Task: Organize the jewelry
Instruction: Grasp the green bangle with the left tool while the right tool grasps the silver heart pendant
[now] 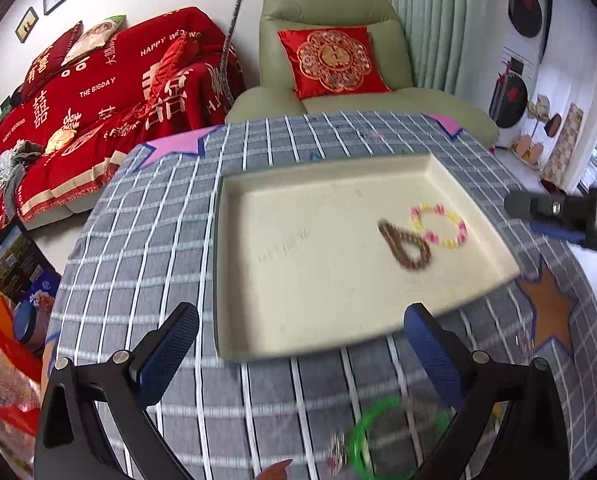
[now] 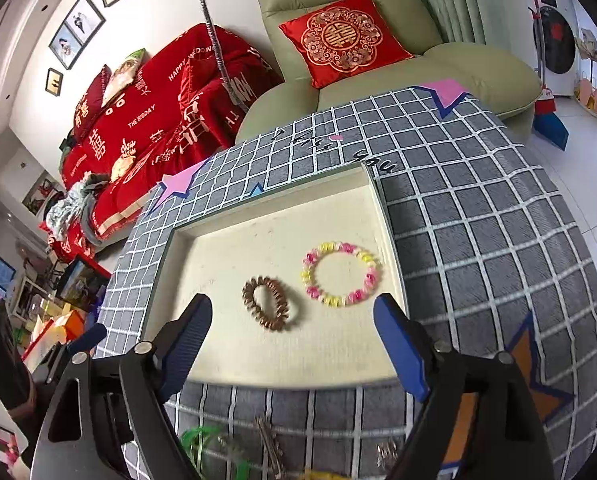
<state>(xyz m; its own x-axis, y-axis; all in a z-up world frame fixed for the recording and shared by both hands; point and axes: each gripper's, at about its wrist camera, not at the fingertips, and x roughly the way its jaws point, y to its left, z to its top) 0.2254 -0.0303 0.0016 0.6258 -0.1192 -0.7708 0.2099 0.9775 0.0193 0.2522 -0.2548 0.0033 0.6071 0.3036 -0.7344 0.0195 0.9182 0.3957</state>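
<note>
So far two pieces sit in the tray [image 2: 170, 264], brown bracelet [image 2: 269, 303] and pink-yellow bracelet [image 2: 341, 274] near its right edge, both the left gripper [image 1: 300, 342] and right gripper [image 2: 294, 334] gaping empty, while green bangles [image 2: 202, 446] wait on the tablecloth's [image 2: 478, 240] near edge.

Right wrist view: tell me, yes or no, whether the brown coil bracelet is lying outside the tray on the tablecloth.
No. The brown coil bracelet lies inside the cream tray, beside the pink and yellow beaded bracelet.

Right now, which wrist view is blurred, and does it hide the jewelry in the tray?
Left wrist view: motion-smeared; brown bracelet and pink-yellow bracelet stay recognisable, green bangle streaked. Right wrist view: sharp on the tray; fisheye bends the tablecloth grid.
</note>
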